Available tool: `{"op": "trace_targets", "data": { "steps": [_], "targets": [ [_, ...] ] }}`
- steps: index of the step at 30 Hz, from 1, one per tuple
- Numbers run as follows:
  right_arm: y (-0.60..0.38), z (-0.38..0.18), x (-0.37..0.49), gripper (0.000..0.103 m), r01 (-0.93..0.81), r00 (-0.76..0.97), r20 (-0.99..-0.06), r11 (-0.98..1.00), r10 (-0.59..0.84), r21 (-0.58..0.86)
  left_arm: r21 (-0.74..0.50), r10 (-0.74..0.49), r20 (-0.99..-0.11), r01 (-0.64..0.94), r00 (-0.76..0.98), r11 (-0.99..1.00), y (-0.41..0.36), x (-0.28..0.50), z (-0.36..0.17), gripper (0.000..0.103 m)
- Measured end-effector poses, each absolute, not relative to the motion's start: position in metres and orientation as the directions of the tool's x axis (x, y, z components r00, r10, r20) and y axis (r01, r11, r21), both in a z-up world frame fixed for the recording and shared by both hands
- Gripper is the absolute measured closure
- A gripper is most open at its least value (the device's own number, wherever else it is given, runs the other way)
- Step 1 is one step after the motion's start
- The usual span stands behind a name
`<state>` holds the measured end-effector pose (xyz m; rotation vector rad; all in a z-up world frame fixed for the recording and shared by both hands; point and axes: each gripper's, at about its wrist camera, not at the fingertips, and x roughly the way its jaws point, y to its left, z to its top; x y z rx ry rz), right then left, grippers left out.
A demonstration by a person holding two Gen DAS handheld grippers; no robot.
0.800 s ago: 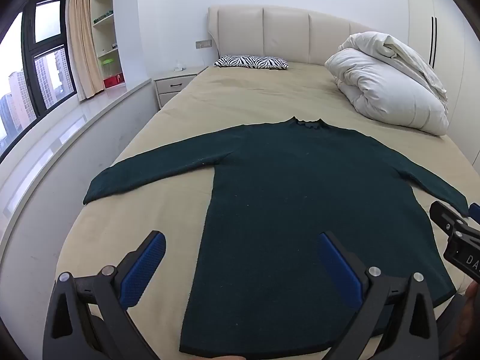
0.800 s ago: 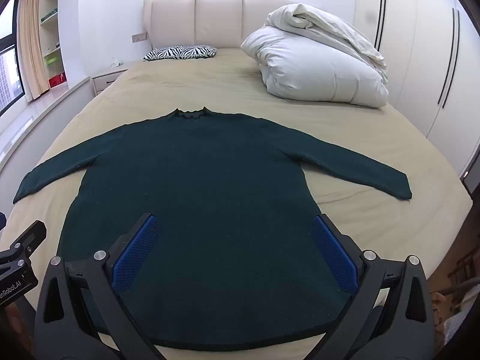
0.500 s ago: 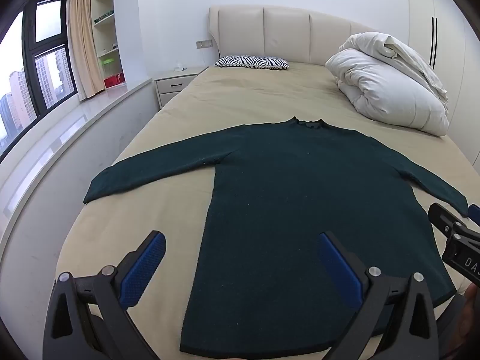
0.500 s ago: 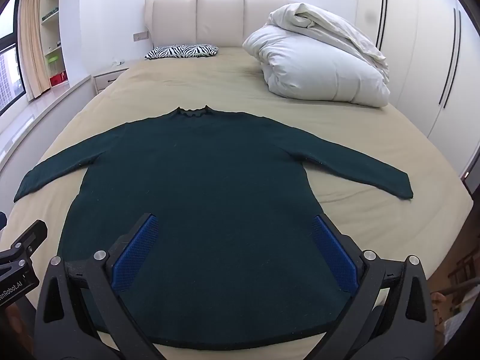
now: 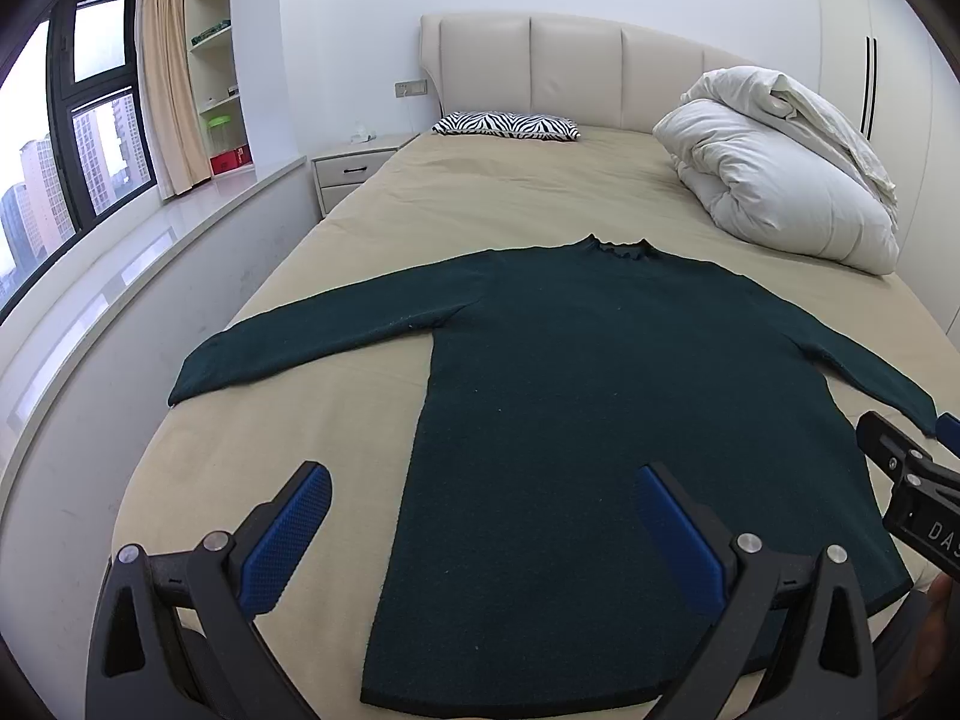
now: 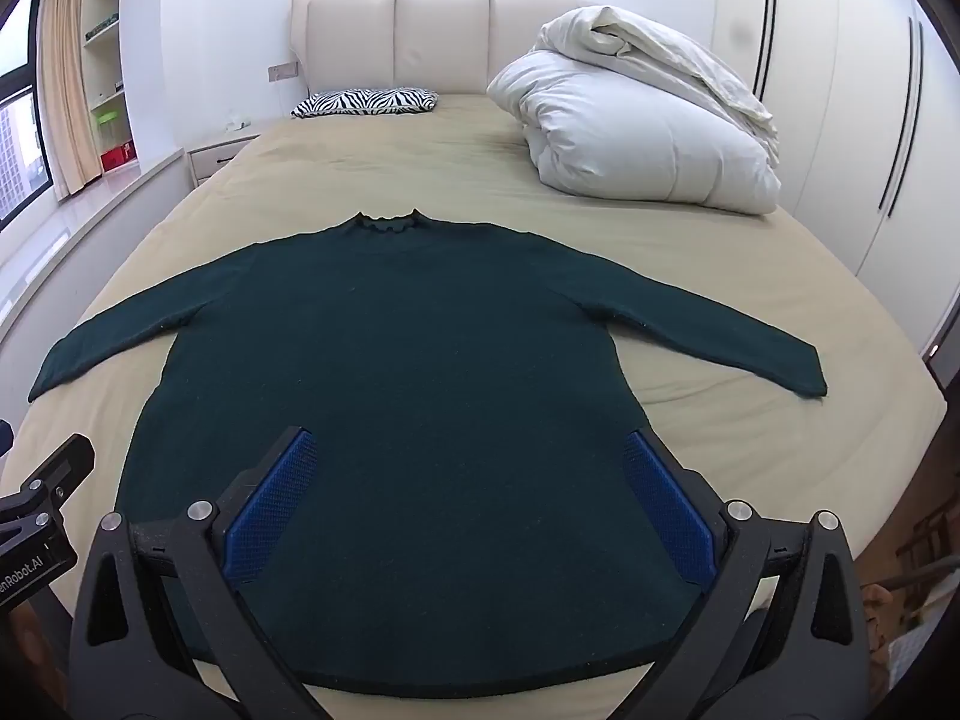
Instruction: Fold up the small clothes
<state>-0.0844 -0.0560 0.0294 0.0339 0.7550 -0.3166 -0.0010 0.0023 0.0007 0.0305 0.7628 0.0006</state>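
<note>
Filling most of both views, the bed (image 5: 492, 192) is wearing a tan sheet, and we are looking along it toward the padded headboard (image 6: 396, 30) at twelve o'clock. A bundled white duvet (image 6: 636, 138) is sitting on the mattress at about two o'clock. Lying flat in the middle of the sheet, the dark green sweater (image 6: 408, 372) is spreading both sleeves out toward nine and three o'clock, its collar pointing to twelve and its hem running along the near edge at six. We are holding the left gripper (image 5: 474, 531) above the sweater's left side edge, its blue pads spread wide and clasping nothing. We are holding the right gripper (image 6: 468, 495) over the lower body of the sweater, likewise released and gripping nothing. A zebra-print pillow (image 5: 507, 125) is resting against the headboard at twelve o'clock, and a nightstand (image 5: 354, 171) is standing beside the bed at eleven.
</note>
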Motion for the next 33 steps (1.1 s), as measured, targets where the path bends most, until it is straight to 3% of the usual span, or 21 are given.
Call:
{"op": "trace_targets", "data": {
  "steps": [33],
  "targets": [
    [-0.0546, 0.0246, -0.08, 0.0, 0.291, 0.678, -0.686, 0.953, -0.265, -0.08, 0.027, 0.011, -0.692, 0.01, 0.722, 1.0, 0.0025, -0.0009, -0.0001, 0.0]
  ]
}}
